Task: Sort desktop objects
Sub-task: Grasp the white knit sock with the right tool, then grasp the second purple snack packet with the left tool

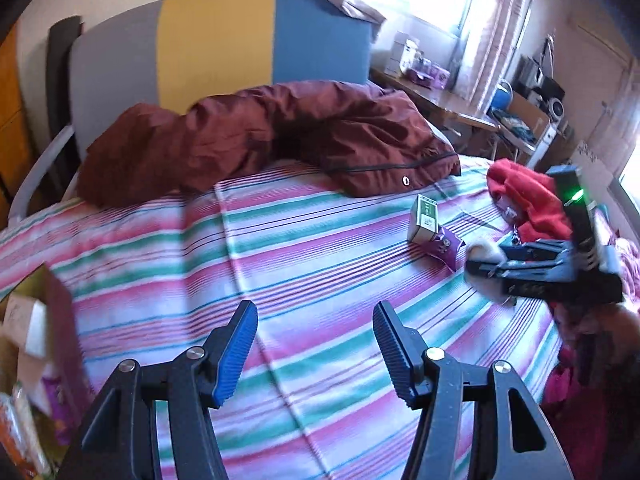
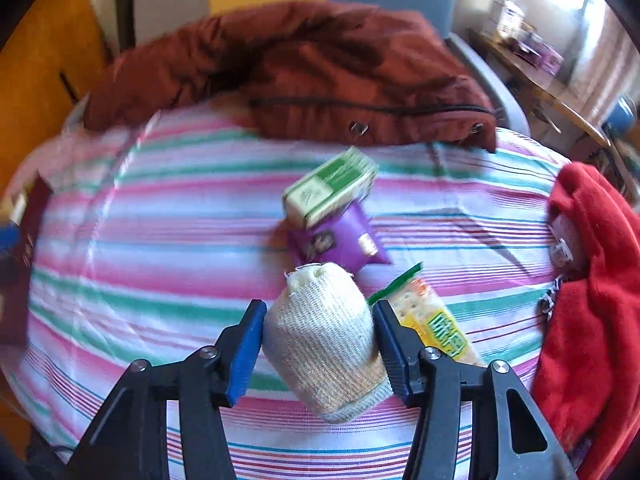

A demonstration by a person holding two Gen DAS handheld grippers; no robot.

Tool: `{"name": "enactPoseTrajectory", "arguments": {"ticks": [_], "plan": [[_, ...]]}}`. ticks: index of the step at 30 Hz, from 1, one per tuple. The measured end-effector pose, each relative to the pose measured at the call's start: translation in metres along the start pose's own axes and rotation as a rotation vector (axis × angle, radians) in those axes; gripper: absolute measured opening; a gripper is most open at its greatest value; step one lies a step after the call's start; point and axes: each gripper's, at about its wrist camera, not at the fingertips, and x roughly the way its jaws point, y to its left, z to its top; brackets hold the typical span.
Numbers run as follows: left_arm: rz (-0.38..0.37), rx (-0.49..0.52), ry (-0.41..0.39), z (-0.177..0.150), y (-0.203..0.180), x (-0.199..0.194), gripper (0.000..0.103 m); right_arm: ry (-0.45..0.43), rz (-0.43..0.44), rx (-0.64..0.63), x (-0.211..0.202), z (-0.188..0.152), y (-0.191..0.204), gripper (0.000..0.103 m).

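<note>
In the right wrist view a beige gauze roll (image 2: 324, 340) lies on the striped sheet (image 2: 140, 260), and my right gripper (image 2: 319, 308) is shut on it, a pad against each side. Just beyond it lie a purple packet (image 2: 340, 242), a green box (image 2: 330, 192) resting on that packet, and a yellow cracker packet (image 2: 436, 328) to the right. In the left wrist view my left gripper (image 1: 315, 312) hangs open over bare sheet with nothing between its fingers. That view also shows the right gripper (image 1: 480, 260), the green box (image 1: 424, 220) and the purple packet (image 1: 446, 248) at the right.
A maroon jacket (image 1: 260, 136) lies across the far side of the bed. A red garment (image 2: 588, 300) is heaped at the right edge. An open cardboard box (image 1: 60, 320) with packets inside stands at the left. A cluttered desk (image 1: 440, 96) stands behind, by the window.
</note>
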Motion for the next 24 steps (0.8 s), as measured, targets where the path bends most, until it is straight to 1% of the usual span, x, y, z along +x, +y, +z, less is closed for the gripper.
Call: {"name": "enactPoseTrajectory", "arguments": {"ticks": [3,5,7,9,11,13,15,18,23,24], "plan": [[-0.023,0.062,0.013,0.008,-0.02,0.018,0.059,-0.062,0.003,0.113,-0.013,0.004,-0.02,0.055],[-0.067,0.106,0.021,0.011,-0.035,0.029,0.059,-0.088,-0.015,0.175,-0.019,0.007,-0.03,0.055],[-0.125,0.122,0.065,0.014,-0.05,0.044,0.05,-0.107,-0.021,0.233,-0.025,0.005,-0.04,0.055],[-0.173,0.139,0.098,0.015,-0.064,0.06,0.048,-0.131,-0.029,0.287,-0.032,0.003,-0.048,0.055],[-0.191,0.166,0.111,0.016,-0.08,0.071,0.046,-0.152,-0.025,0.322,-0.038,0.003,-0.056,0.056],[-0.227,0.211,0.101,0.019,-0.097,0.08,0.046,-0.169,-0.018,0.344,-0.042,0.004,-0.061,0.056],[-0.269,0.255,0.109,0.023,-0.113,0.094,0.046,-0.173,-0.011,0.362,-0.041,0.004,-0.067,0.056],[-0.316,0.294,0.115,0.033,-0.131,0.112,0.044,-0.174,-0.011,0.364,-0.041,0.004,-0.068,0.056],[-0.328,0.37,0.089,0.049,-0.156,0.132,0.043,-0.188,0.005,0.366,-0.045,0.003,-0.068,0.056],[-0.319,0.393,0.104,0.052,-0.162,0.14,0.043,-0.191,0.009,0.37,-0.045,0.003,-0.068,0.056]]}}
